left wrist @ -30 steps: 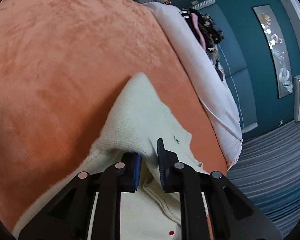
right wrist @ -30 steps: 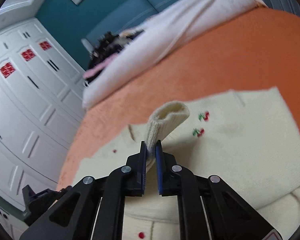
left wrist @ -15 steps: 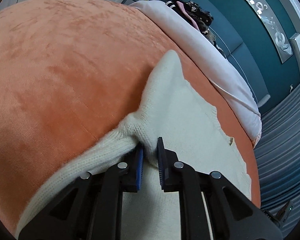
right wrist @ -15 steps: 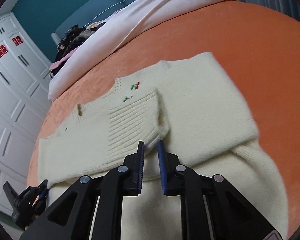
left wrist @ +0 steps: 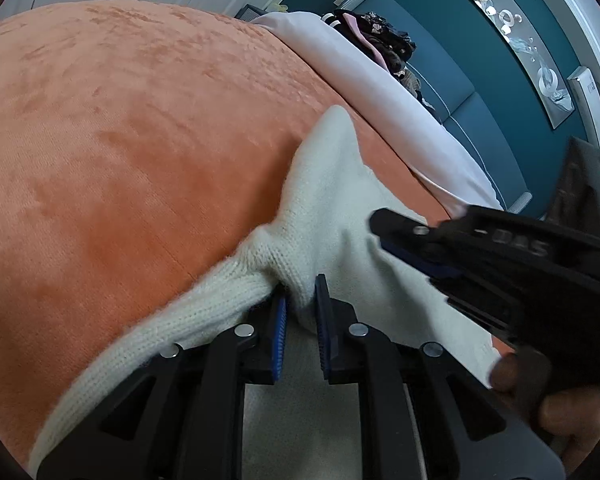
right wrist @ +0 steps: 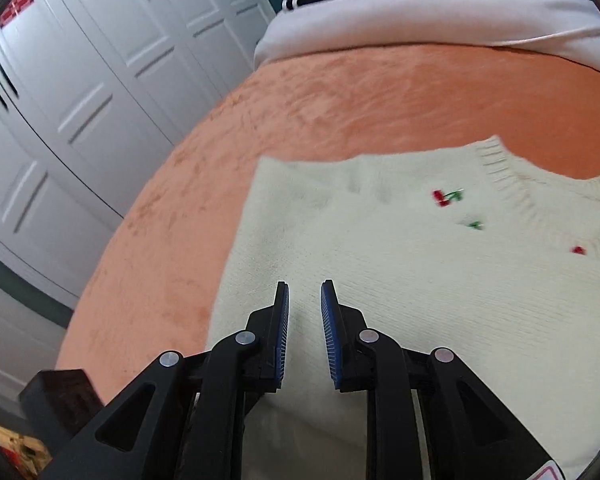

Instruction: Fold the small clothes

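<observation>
A cream knit sweater (right wrist: 420, 280) with small red cherry motifs (right wrist: 446, 197) lies flat on the orange blanket (left wrist: 119, 140). My left gripper (left wrist: 300, 304) is shut on a bunched fold of the sweater (left wrist: 332, 208), where a sleeve meets the body. My right gripper (right wrist: 304, 300) hovers low over the sweater's left part. Its blue pads (right wrist: 283, 320) stand slightly apart with nothing between them. In the left wrist view the right gripper (left wrist: 384, 232) reaches in from the right, held by a hand (left wrist: 560, 408).
A pale pink duvet (left wrist: 380, 92) lies along the far side of the bed with a pile of dark clothes (left wrist: 380, 36) on it. White wardrobe doors (right wrist: 79, 80) stand beyond the bed's left edge. A teal wall (left wrist: 460, 60) is behind.
The right gripper let go of the sleeve cuff, leaving it on the sweater's front, then swung across toward the left gripper. The left gripper kept its hold and sank a little.
</observation>
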Available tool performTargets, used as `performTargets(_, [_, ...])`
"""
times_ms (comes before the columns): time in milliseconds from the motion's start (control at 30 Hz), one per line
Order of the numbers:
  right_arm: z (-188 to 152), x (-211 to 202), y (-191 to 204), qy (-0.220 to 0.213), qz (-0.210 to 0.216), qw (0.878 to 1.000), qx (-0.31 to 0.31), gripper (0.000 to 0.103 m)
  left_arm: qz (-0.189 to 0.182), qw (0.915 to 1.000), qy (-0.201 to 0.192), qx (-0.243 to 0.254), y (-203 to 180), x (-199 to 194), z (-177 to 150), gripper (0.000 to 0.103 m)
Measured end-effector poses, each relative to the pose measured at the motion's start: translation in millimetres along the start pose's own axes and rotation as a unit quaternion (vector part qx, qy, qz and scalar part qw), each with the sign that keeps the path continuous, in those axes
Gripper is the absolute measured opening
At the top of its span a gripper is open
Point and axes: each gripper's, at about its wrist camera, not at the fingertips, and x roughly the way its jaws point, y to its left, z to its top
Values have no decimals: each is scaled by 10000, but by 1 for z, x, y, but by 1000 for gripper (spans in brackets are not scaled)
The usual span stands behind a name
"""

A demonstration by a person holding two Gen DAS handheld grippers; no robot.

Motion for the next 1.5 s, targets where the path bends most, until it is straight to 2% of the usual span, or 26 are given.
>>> performTargets(67, [0,14,-8,90,-327,9994,-115,1,-25,10000,-9,4,0,-1,-2,14])
performTargets(167, [-6,-9,-59,-196,-82,9995,235,0,-63,10000,-32,24,0,-2,-4,14])
performTargets(233, [-22,-46,-113,-529,-346,9955,705,0,-63,10000,-54,51,0,-3,-5,14])
performTargets(333, [-60,-104,-208,-948,-695,9787,1681,0,-62,9999,-77,82,-1,-4,-7,14])
performTargets(433, [-97,-156,-265,-1198,-1091,9613,2229,0,-10,9999,-83,128,-3,-5,-8,15])
performTargets(467, [-106,-171,-271,-1262,-1220,9579,2271,6,0,9999,-85,133,-3,-5,-9,15])
performTargets(500, [-113,-185,-272,-1335,-1404,9539,2294,20,12,9999,-91,137,-4,-6,-9,15])
performTargets(533, [-119,-193,-272,-1380,-1603,9492,2330,45,22,9998,-96,145,-4,-6,-9,15])
performTargets(567, [-121,-198,-272,-1451,-1601,9482,2328,57,32,9998,-100,153,-5,-6,-9,15])
performTargets(600, [-124,-197,-270,-1489,-1451,9506,2305,59,33,9998,-102,153,-5,-7,-10,15])
performTargets(700, [-120,-177,-257,-1251,-1262,9602,2154,58,35,9998,-98,152,-5,-6,-9,15])
performTargets(733, [-116,-170,-250,-1190,-1370,9629,1998,45,37,9998,-96,150,-5,-6,-10,15])
performTargets(767, [-112,-165,-240,-1158,-1468,9649,1843,19,39,9998,-97,151,-5,-6,-10,14])
performTargets(800, [-107,-164,-233,-1131,-1520,9665,1731,12,40,9998,-96,150,-5,-6,-10,14])
performTargets(867, [-103,-184,-222,-1626,-1204,9634,1759,9,33,9998,-102,151,-5,-7,-9,14])
performTargets(933, [-105,-203,-224,-2033,-1200,9545,1823,7,32,9998,-111,171,-6,-6,-10,15])
performTargets(967, [-107,-199,-234,-1955,-1247,9536,1921,7,36,9998,-112,180,-6,-6,-10,15])
performTargets(1033, [-118,-161,-267,-1172,-1373,9569,2273,2,66,9997,-105,203,-7,-5,-10,15])
performTargets(1067, [-125,-160,-271,-1372,-1275,9567,2229,3,77,9997,-96,201,-7,-4,-9,15])
performTargets(1233, [-126,-206,-252,-1380,-1283,9482,2558,18,257,9992,191,220,-14,-8,0,17])
performTargets(1267, [-134,-220,-244,-1435,-1284,9485,2516,25,269,9989,312,219,-16,-14,2,21])
performTargets(1300, [-147,-236,-235,-1449,-1272,9496,2473,31,312,9985,390,224,-16,-25,3,36])
performTargets(1333, [-163,-251,-227,-1426,-1278,9509,2430,49,410,9979,429,244,-16,-40,3,45])
performTargets(1367, [-176,-263,-219,-1381,-1318,9521,2388,57,512,9975,426,252,-14,-57,2,68])
performTargets(1400, [-197,-277,-211,-1321,-1391,9537,2316,58,586,9971,419,236,-10,-76,-1,86])
performTargets(1500, [-268,-312,-195,-1003,-1731,9566,2120,65,661,9964,490,187,12,-137,-14,92])
